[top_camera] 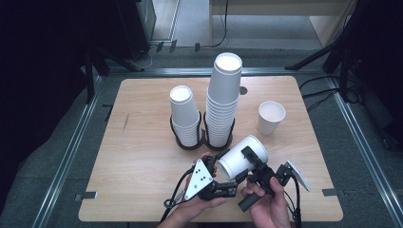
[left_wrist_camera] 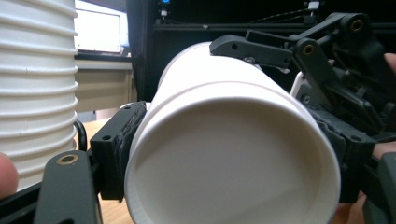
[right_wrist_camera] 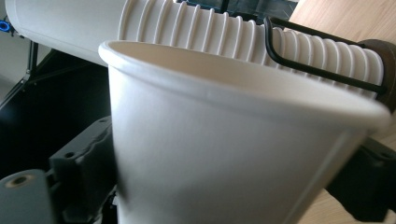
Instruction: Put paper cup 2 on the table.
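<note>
A white paper cup (top_camera: 243,157) lies on its side in the air above the near edge of the wooden table (top_camera: 142,156), held between both tools.

The right gripper (top_camera: 252,164) is clamped across its wall; the left gripper (top_camera: 223,164) has a pad on each side near the base, apparently gripping too. The cup's long axis runs from base at left to mouth at upper right, away from the two white cup stacks (top_camera: 223,104) in the black wire holder (top_camera: 204,135).

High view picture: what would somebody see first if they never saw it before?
First, the two tall stacks of white cups, the taller stack beside the shorter stack, standing in a black wire holder mid-table. Next, near the front edge, a cup on its side gripped by both the left claw and the right claw.
</note>
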Tool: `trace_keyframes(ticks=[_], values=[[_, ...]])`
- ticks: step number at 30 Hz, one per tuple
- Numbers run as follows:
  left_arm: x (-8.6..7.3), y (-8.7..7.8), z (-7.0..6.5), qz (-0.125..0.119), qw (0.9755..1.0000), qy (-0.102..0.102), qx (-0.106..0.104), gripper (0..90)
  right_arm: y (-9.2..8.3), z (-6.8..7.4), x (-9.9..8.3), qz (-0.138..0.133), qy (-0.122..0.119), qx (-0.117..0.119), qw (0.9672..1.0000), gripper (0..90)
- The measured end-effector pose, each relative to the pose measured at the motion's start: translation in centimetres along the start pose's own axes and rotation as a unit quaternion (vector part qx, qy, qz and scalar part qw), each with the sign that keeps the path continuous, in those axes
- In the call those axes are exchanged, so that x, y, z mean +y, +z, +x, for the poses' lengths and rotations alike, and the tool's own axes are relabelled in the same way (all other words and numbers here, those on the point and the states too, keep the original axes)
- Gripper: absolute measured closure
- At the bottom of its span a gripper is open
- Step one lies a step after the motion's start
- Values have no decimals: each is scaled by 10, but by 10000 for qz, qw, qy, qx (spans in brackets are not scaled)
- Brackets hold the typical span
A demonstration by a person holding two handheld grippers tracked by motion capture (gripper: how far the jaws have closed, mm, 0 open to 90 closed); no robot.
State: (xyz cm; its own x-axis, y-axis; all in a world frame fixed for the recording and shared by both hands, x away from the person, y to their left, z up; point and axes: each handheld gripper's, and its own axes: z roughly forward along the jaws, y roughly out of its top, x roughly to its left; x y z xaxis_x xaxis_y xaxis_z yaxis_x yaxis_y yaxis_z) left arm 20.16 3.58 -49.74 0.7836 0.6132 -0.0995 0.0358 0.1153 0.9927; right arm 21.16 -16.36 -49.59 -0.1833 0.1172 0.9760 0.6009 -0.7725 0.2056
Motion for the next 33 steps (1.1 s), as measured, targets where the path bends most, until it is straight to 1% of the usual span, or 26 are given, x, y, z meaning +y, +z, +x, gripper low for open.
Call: trace_keyframes(ticks=[4, 8, 9, 10, 12, 13, 15, 16, 17, 18, 20, 22, 23, 25, 26, 27, 28, 30, 33], values=[[0, -1, 3, 5, 9999, 28, -104, 206, -1, 1, -2, -29, -140, 28, 9999, 112], [1, -2, 3, -13, 10000, 27, -90, 197, -1, 2, -4, -79, -255, 61, 9996, 123], [2, -2, 3, -1, 10000, -21, -95, 194, -1, 2, -4, -82, -279, 91, 9995, 125], [3, -2, 4, 58, 9999, -87, -110, 192, -1, 3, -4, -85, -302, 94, 9995, 126], [5, -3, 4, 180, 9997, -95, -105, 170, -1, 3, -5, -94, -367, 100, 9992, 127], [6, -3, 6, 299, 9995, -101, -101, 150, -1, 4, -5, -94, -368, 114, 9992, 127], [8, -4, 7, 476, 9987, -178, -72, 93, -1, 4, -4, -109, -430, 98, 9990, 128], [9, -4, 8, 533, 9984, -196, -50, 66, -1, 3, -4, -114, -442, 106, 9989, 128], [9, -4, 9, 564, 9982, -204, -56, 41, -1, 3, -3, -162, -521, 108, 9984, 129], [10, -5, 10, 639, 9977, -224, -47, 23, -1, 3, -2, -165, -544, 99, 9983, 129], [10, -6, 11, 722, 9971, -251, -9, 21, 0, 3, -1, -206, -590, 100, 9980, 129], [10, -7, 12, 759, 9967, -276, 11, 19, 1, 2, 1, -283, -699, 86, 9971, 130], [10, -8, 12, 786, 9965, -273, 12, 16, 1, 3, 2, -292, -697, 88, 9971, 130], [10, -10, 13, 820, 9963, -265, 49, 15, 2, 3, 4, -348, -840, 87, 9958, 130], [10, -11, 13, 837, 9961, -275, 56, 15, 3, 3, 5, -360, -872, 71, 9955, 130], [11, -13, 14, 857, 9959, -268, 70, 15, 3, 3, 6, -394, -961, 76, 9946, 130], [11, -13, 15, 876, 9958, -271, 86, 15, 4, 3, 8, -429, -1128, 27, 9927, 131], [11, -15, 16, 900, 9956, -238, 121, 15, 5, 1, 11, -452, -1158, 5, 9922, 131], [11, -17, 18, 922, 9953, -257, 160, 15, 5, 0, 15, -538, -1324, -54, 9897, 132]])
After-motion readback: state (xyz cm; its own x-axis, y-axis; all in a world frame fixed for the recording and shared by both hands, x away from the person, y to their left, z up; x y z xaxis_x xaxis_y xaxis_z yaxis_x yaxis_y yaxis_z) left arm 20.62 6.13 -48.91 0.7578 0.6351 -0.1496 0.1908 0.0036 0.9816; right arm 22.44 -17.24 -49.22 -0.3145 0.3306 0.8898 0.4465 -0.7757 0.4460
